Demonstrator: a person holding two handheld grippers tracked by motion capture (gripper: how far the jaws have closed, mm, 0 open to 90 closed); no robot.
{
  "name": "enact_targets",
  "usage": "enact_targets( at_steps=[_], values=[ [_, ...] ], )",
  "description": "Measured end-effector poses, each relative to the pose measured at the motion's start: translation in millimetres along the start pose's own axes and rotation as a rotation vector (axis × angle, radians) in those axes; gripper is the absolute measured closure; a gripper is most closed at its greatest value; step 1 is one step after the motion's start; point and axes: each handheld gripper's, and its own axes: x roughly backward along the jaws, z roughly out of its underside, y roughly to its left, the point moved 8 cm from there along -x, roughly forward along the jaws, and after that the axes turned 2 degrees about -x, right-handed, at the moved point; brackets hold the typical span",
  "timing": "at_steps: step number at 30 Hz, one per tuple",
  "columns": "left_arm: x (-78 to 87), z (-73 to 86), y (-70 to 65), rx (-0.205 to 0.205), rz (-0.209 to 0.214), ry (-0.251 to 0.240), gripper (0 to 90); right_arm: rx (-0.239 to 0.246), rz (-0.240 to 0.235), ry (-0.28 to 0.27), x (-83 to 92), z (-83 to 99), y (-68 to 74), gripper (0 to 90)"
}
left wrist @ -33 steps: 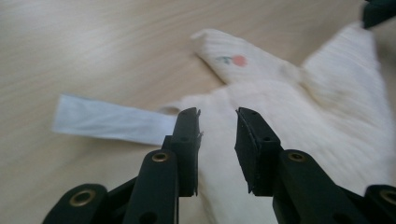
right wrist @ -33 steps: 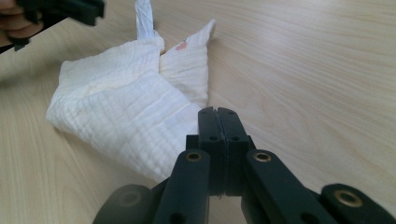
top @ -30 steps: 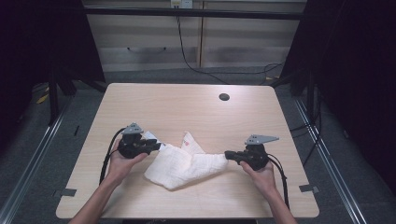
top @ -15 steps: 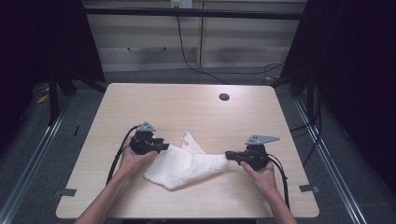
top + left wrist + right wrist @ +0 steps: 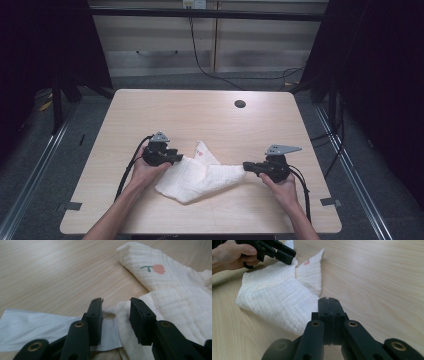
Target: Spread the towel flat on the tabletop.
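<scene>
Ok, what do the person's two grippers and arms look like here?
Both the left gripper and right gripper are black, with two flat, screw-fastened jaws, a grey three-cornered plate on top and a trailing black cable. Brass-coloured pivot rings show on the jaw links. The forearms are bare, no sleeves showing.

White cloth [image 5: 200, 172] between the left hand-held gripper [image 5: 176, 157] and right hand-held gripper [image 5: 247, 166] on the table [image 5: 200, 115].

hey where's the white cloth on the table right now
In the high view the white cloth lies crumpled on the near half of the table, stretched between the left gripper and the right gripper.
</scene>
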Motion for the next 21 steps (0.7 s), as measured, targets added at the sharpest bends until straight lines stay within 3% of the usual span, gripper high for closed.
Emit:
enact_targets(
  at_steps=[6,8,16,21],
  values=[
    [0.6,3.3,-6.0,-0.065,-0.020,0.020,76.9,-0.004,-0.002,0.003,0.8,1.0,-0.1,89.4],
    [1.1,4.3,-6.8,-0.069,-0.007,0.023,82.7,-0.006,-0.002,0.006,0.8,1.4,0.0,89.4],
    [3.8,4.2,-8.8,-0.025,0.033,-0.003,87.7,-0.006,-0.006,-0.002,2.3,0.4,0.1,89.4],
    [22.5,-7.8,-12.2,-0.017,0.045,-0.072,88.0,-0.010,-0.016,-0.039,11.4,-7.2,3.0,89.5]
  ],
)
